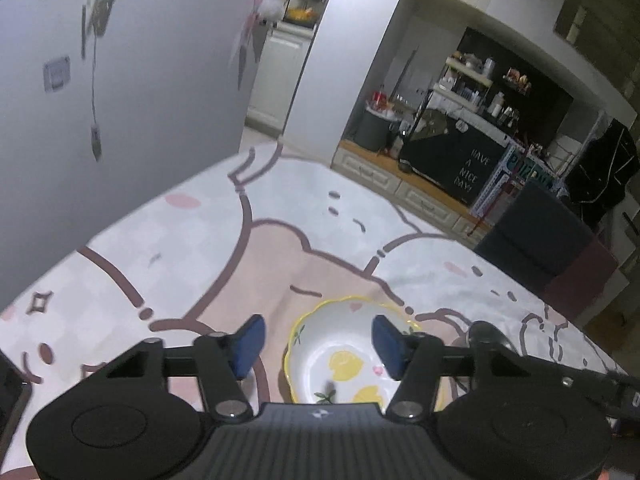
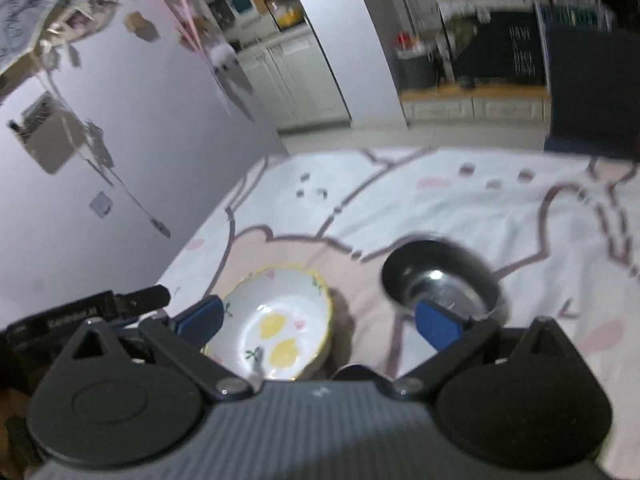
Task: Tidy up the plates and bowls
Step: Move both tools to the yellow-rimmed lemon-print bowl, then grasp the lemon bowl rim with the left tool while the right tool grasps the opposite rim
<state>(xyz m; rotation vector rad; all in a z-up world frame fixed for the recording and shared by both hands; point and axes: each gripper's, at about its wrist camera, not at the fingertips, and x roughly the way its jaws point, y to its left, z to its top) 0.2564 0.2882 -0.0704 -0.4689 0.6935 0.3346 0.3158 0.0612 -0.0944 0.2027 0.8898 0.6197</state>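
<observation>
Glossy scalloped bowl [image 2: 276, 324] (lemon-printed) beside round steel bowl [image 2: 440, 280].

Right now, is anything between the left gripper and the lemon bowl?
Nothing visible. The left gripper hangs open over the lemon bowl, nothing between them. The dark metal bowl sits apart, off to the side.

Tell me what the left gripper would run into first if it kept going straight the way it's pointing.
Most likely the lemon-patterned bowl, lying between the open fingers of the left gripper, on the tablecloth. Depth is uncertain.
</observation>
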